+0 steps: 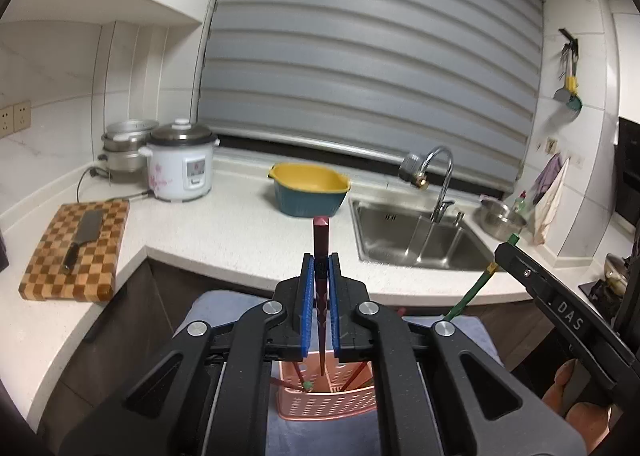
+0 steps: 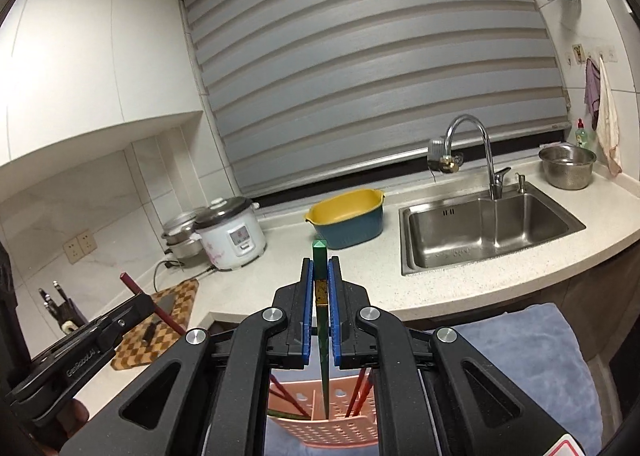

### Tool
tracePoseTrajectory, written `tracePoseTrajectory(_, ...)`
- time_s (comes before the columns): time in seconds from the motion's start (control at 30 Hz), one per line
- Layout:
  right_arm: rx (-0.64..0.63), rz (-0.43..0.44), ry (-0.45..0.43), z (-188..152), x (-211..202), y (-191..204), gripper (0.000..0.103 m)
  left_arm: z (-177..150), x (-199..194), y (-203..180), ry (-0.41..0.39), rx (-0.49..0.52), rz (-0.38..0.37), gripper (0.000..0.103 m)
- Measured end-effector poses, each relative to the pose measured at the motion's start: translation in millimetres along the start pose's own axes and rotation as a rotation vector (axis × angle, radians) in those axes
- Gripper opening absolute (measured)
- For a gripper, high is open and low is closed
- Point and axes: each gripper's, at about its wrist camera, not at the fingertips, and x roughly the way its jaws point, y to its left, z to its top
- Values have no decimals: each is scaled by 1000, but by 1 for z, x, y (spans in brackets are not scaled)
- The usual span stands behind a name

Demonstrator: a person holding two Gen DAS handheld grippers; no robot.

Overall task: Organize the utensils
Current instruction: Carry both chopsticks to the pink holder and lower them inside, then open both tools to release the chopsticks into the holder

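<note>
My left gripper (image 1: 321,270) is shut on a dark red chopstick (image 1: 320,240), held upright with its thin tip over the pink perforated utensil basket (image 1: 328,402). My right gripper (image 2: 321,276) is shut on a green chopstick (image 2: 320,260), also upright, its tip down in the same pink basket (image 2: 324,430). Several red chopsticks (image 2: 360,396) lean inside the basket. The right gripper with its green chopstick (image 1: 474,288) shows at the right of the left wrist view. The left gripper with its red chopstick (image 2: 150,302) shows at the lower left of the right wrist view.
The basket stands on a blue-grey cloth (image 2: 532,352) below the counter edge. On the white counter (image 1: 224,228) are a checkered cutting board with a cleaver (image 1: 76,252), a rice cooker (image 1: 180,166), a yellow-and-teal basin (image 1: 308,190), a steel sink (image 1: 420,240) and a steel colander (image 2: 566,166).
</note>
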Motion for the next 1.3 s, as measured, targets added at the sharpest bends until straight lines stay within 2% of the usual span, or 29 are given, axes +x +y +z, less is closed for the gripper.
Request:
tracePoseTrajectory(0.37, 19, -27, 128, -35, 54, -19, 7, -25, 41, 7, 88, -16, 5, 7)
tracePoseTrajectory(0.83, -10, -63, 187, -54, 74, -23, 8, -41, 62, 9, 141, -25, 28, 8)
tracePoseTrajectory(0.87, -14, -65, 182, -55, 73, -22, 10, -42, 62, 8, 139, -22, 32, 9)
tracePoseTrajectory(0.93, -23, -73, 177, -56, 71, -21, 15, -42, 61, 7, 136, -22, 40, 24)
tracePoseTrajectory(0.97, -24, -75, 175, -56, 70, -21, 17, -42, 59, 7, 131, -25, 43, 27)
tracePoseTrajectory(1.03, -21, -76, 170, -56, 68, -22, 24, -42, 57, 7, 129, -22, 44, 29)
tracePoseTrajectory(1.13, -15, -76, 164, -57, 61, -24, 26, -43, 53, 6, 126, -18, 49, 35)
tracePoseTrajectory(1.3, -17, -77, 157, -58, 50, -24, 27, -46, 45, 7, 124, -16, 50, 36)
